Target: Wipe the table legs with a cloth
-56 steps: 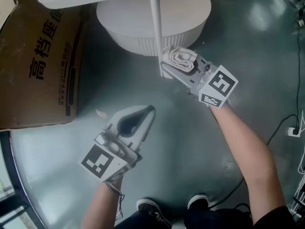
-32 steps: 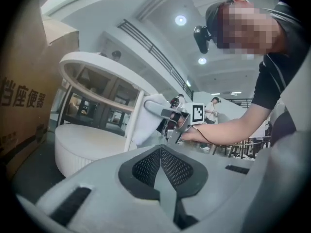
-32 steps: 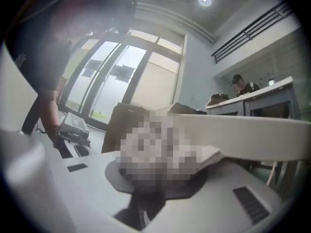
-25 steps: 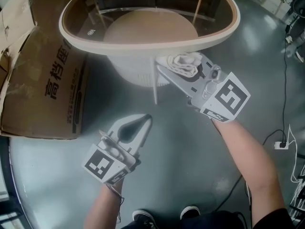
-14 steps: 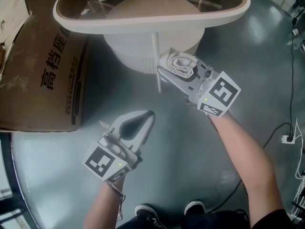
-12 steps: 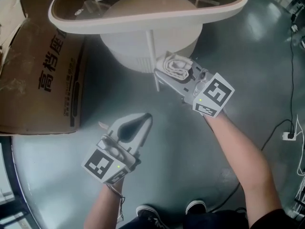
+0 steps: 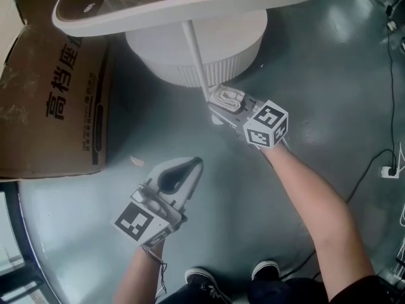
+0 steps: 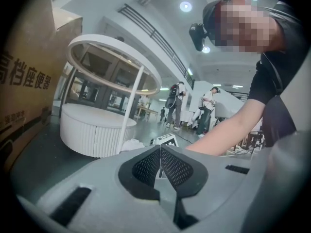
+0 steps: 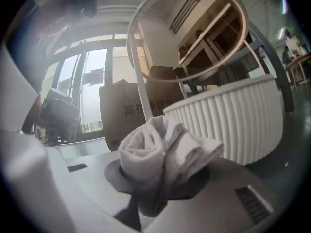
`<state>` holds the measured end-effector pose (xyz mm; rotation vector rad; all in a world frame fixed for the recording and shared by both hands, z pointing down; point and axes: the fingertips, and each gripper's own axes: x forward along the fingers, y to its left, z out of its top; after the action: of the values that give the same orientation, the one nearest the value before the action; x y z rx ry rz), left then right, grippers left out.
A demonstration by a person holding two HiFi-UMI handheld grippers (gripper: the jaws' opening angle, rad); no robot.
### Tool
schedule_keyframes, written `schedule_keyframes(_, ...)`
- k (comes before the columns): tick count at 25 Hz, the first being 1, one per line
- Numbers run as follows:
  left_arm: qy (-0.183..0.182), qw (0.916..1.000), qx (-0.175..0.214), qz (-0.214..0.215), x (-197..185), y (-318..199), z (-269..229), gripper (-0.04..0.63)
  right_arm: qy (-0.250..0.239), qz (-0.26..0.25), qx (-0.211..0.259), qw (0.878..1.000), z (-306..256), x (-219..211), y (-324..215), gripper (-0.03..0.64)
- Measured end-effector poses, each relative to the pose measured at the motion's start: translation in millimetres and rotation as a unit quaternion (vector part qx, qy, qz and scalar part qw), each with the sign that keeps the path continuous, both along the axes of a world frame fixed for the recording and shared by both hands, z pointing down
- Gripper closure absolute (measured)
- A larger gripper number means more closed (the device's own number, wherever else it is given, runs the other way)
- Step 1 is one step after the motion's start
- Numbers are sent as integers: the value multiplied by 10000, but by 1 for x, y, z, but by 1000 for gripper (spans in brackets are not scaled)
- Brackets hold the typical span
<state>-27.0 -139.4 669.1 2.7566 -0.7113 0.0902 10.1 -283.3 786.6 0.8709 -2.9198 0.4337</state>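
A thin white table leg (image 7: pixel 197 57) slants down from the oval white table top (image 7: pixel 190 5) to the grey floor. My right gripper (image 7: pixel 223 100) is shut on a bunched white cloth (image 7: pixel 228 98), which sits against the foot of that leg. In the right gripper view the cloth (image 9: pixel 163 152) bulges between the jaws, with the leg (image 9: pixel 141 98) just behind it. My left gripper (image 7: pixel 183 170) hangs lower left over the floor, jaws together and holding nothing. In its own view the left gripper (image 8: pixel 160 161) points toward the leg (image 8: pixel 134 106).
A round ribbed white base (image 7: pixel 196 43) stands under the table behind the leg. A large brown cardboard box (image 7: pixel 54 100) lies at left. A black cable (image 7: pixel 373 170) runs along the floor at right. The person's shoes (image 7: pixel 209 276) are at the bottom edge.
My right gripper has slid down the leg with the cloth, from just under the table top to the leg's foot. The left gripper has stayed about where it was.
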Motion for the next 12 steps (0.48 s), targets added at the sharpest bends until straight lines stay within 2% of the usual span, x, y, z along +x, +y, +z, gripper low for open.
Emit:
schedule_keyframes(3, -175, 9998, 29, 34, 0, -4, 6, 591, 506, 32, -818, 9954, 34, 5, 0, 532)
schedule_keyframes(5, -174, 9998, -1, 13, 0, -10, 2, 591, 432, 314, -1113, 9923, 24, 16, -1, 531)
schedule_keyframes(6, -91, 10000, 28, 20, 1, -13, -5, 591, 261, 472, -1063, 9929, 5, 25, -2, 532)
schedule_keyframes(8, 159, 9997, 181, 89, 4, -16, -25, 591, 44, 508, -461, 9976, -55, 39, -4, 532)
schedule_keyframes(10, 240, 9993, 263, 106, 5, -20, -38, 591, 186, 143, 643, 9977, -132, 43, -3, 532)
schedule_keyframes(12, 329, 9987, 377, 39, 5, -26, -48, 591, 474, -307, 1793, 9822, -204, 34, 4, 532)
